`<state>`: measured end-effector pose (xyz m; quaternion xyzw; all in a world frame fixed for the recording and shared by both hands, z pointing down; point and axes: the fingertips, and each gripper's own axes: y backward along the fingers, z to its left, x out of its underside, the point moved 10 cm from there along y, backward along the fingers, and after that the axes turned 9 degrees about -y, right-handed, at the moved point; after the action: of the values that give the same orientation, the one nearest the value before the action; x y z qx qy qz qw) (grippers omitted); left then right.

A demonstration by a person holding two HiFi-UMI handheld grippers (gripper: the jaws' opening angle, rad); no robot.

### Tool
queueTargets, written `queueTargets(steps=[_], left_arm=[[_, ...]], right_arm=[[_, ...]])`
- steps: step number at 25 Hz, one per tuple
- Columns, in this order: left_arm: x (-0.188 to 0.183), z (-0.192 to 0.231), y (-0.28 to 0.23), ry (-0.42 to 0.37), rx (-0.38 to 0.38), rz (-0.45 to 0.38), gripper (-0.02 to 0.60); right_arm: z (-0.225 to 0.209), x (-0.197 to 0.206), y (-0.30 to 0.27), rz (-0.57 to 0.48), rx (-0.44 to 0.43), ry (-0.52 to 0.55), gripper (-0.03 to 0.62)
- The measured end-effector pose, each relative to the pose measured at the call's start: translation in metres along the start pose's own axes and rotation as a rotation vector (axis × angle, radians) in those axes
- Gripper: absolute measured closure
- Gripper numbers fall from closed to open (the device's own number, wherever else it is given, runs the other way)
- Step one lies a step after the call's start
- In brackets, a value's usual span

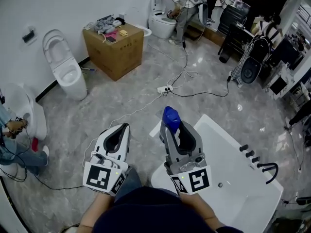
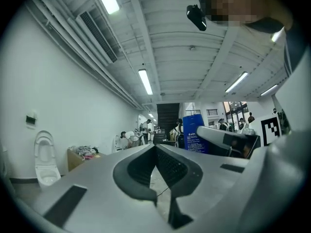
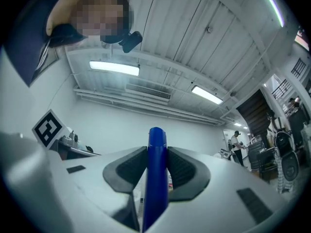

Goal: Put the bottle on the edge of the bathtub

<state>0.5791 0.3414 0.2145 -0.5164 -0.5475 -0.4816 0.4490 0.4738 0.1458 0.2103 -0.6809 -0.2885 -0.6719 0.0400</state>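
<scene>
A blue bottle is held in the air by my right gripper, above the floor next to the near-left corner of the white bathtub. In the right gripper view the bottle stands upright between both pads, and the right gripper is shut on it. My left gripper hovers beside it on the left, shut, with nothing in it. In the left gripper view, the left gripper has its tips touching, and the bottle shows to the right.
A black faucet and knobs sit on the tub's right rim. A cardboard box, toilets and a power strip with cables stand ahead on the grey floor. A person sits at far left; others work at the back.
</scene>
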Motion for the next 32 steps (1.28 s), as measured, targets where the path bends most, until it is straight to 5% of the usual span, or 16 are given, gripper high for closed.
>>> queueTargets(steps=[24,32], left_arm=[[0.031,0.096,-0.328,0.018,0.697,-0.123,0.558],[0.057,0.1,-0.385,0.072,0.815,-0.1,0.558]], right_arm=[[-0.131,0.039,-0.144,-0.092,0.656,0.254,0.45],[-0.153,0.056,-0.157,-0.056,0.797,0.282,0.45]])
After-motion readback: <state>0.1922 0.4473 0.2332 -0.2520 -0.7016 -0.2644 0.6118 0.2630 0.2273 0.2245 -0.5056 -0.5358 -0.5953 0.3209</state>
